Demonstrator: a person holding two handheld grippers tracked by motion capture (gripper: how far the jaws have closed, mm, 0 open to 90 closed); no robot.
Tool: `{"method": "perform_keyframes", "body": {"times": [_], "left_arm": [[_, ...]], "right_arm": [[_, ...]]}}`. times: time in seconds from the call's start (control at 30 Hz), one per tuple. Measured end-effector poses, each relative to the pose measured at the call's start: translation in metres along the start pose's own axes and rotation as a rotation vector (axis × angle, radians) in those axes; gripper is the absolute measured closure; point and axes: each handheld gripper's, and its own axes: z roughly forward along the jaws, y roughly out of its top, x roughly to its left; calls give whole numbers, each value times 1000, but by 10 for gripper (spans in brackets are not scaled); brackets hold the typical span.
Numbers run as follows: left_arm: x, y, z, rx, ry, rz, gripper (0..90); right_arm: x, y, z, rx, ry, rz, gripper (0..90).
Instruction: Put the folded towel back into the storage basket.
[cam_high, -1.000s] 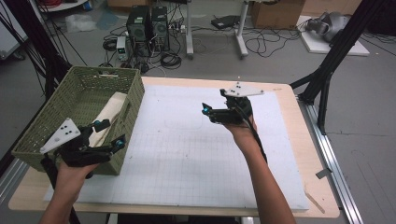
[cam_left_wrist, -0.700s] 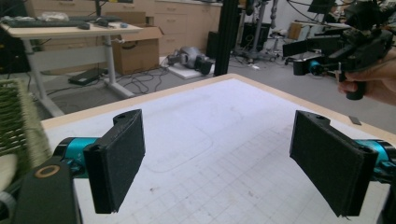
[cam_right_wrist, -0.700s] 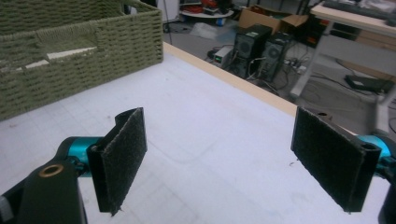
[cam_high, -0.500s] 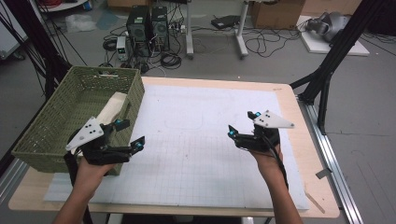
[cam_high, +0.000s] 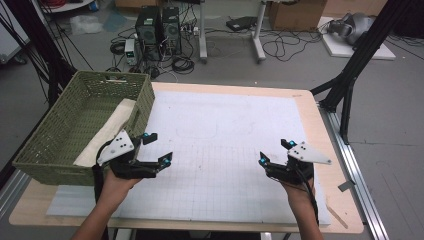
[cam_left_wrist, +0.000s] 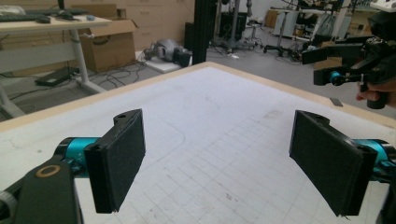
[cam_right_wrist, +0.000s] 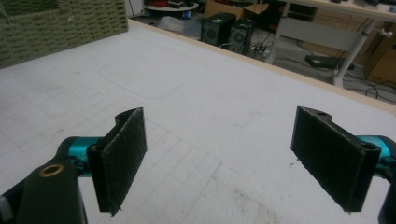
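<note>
Both grippers, left (cam_high: 156, 148) and right (cam_high: 275, 152), are held apart, empty, over the surface (cam_high: 225, 125); the basket (cam_high: 75, 125) is seen at left.

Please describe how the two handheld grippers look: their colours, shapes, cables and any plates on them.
The left gripper and the right gripper are black, with a grey three-cornered plate on top of each. The jaws are flat black rectangular pads with a rough, felt-like face, mounted on teal cylindrical fittings. A black cable trails back along the right forearm. The forearms are bare, with no sleeves in sight.
</note>
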Motion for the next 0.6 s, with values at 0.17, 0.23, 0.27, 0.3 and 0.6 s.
{"method": "perform_keyframes", "body": {"times": [0.17, 0.23, 0.27, 0.3, 0.6], "left_arm": [[-6, -12, 9, 30, -15, 13, 189], [-8, -18, 12, 36, -15, 12, 191], [-8, -21, 13, 40, -14, 12, 193], [-9, -24, 15, 44, -15, 11, 193], [-11, -46, 25, 83, -21, 11, 193]], "right_arm": [[-3, -15, -6, -4, 11, 36, 170], [-4, -20, -7, -4, 8, 33, 170], [-4, -23, -8, -3, 8, 37, 170], [-4, -26, -8, 1, 9, 40, 170], [-6, -41, 0, 38, 5, 42, 170]]}}
